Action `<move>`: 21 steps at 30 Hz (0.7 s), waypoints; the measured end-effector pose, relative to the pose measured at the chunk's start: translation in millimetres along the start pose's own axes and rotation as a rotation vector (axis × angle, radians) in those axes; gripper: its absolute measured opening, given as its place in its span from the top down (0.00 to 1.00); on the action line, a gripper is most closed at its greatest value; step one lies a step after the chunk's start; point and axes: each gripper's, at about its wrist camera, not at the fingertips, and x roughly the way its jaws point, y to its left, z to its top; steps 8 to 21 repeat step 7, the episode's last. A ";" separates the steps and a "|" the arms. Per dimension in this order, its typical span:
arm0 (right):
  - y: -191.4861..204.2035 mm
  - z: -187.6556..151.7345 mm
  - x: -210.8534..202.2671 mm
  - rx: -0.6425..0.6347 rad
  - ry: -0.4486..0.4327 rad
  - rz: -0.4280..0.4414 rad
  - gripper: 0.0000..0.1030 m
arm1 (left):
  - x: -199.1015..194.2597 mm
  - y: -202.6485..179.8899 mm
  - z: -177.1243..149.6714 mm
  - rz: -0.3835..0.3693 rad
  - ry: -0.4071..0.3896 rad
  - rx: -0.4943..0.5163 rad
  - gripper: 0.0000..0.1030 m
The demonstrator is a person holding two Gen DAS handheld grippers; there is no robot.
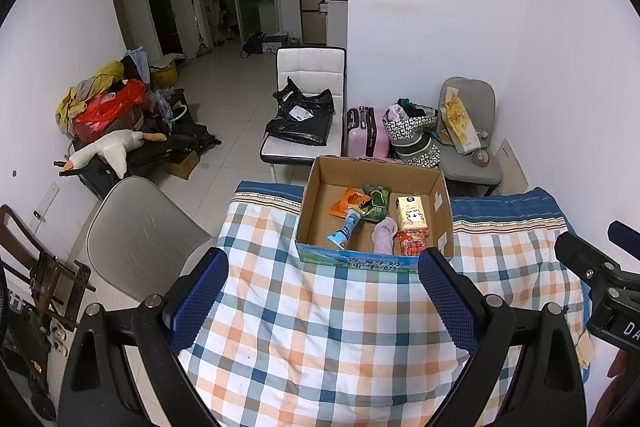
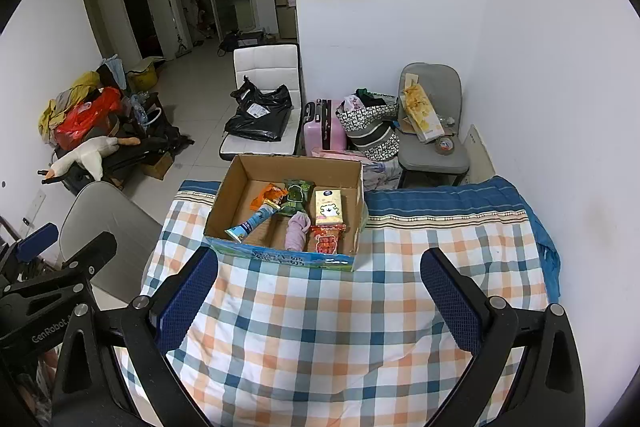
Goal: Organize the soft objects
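Soft objects, one lot, gathered in an open cardboard box (image 1: 436,187) standing on a checked cloth (image 1: 320,327) of white, orange and blue squares that covers the work surface; the cloth's far edge carries a blue striped band (image 2: 440,201). Box: brown, flaps up, printed blue-green panel on the near side, set toward the far left part of the cloth as seen from the right wrist. Contents, largest first: yellow carton with a white bear figure (image 1: 412,213), lying flat at the right of the box floor; pale pink cloth roll (image 1: 384,235), in front of the carton and just left of the red packet; light blue tube (image 1: 347,227), lying diagonally at the left, its cap end toward the near wall; green packet (image 1: 377,203), at the middle rear, touching the tube's upper end; red patterned packet (image 1: 412,243), at the near right corner, below the carton; orange wrapper (image 1: 346,203), at the left rear, partly under the tube and the green packet. Left gripper (image 1: 322,291): blue-padded fingers spread wide apart, holding nothing, poised over bare cloth just short of the box. Right gripper (image 2: 318,291): likewise spread wide and empty, over the cloth beside the box's near right corner.
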 end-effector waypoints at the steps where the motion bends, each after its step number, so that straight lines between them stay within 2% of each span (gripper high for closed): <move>1: 0.2 -0.4 -0.3 0.002 0.001 0.001 0.00 | -0.1 0.1 0.0 0.000 0.000 0.000 0.05; 21: 0.9 -0.7 -0.3 -0.005 0.001 0.002 0.00 | 1.4 -0.9 -0.9 0.001 -0.003 -0.001 0.05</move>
